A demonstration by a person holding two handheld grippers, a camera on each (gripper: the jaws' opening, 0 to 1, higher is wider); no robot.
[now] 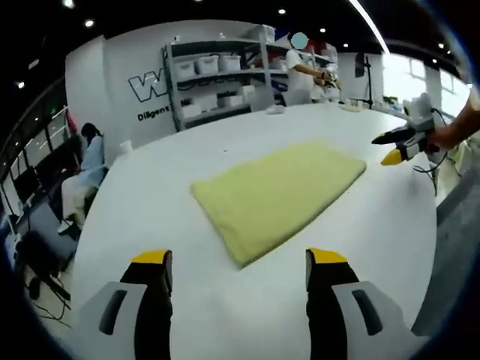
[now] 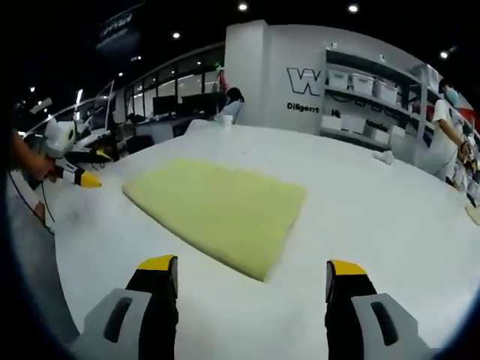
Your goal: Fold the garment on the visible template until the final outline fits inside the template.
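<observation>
The white desk (image 1: 150,187) spreads wide, with a shelving rack (image 1: 225,75) of white bins beyond its far edge and a seated person (image 1: 82,169) off its left side. The yellow garment (image 1: 277,195) lies flat in a folded rectangle near the middle of the desk, well clear of every edge. The left tool (image 1: 240,271) hangs above the near edge, jaws spread wide and holding nothing, apart from the cloth. The right tool (image 2: 251,279) hovers likewise, jaws parted and bare, just short of the garment's nearest corner. In the left gripper view it appears near the desk's right edge.
</observation>
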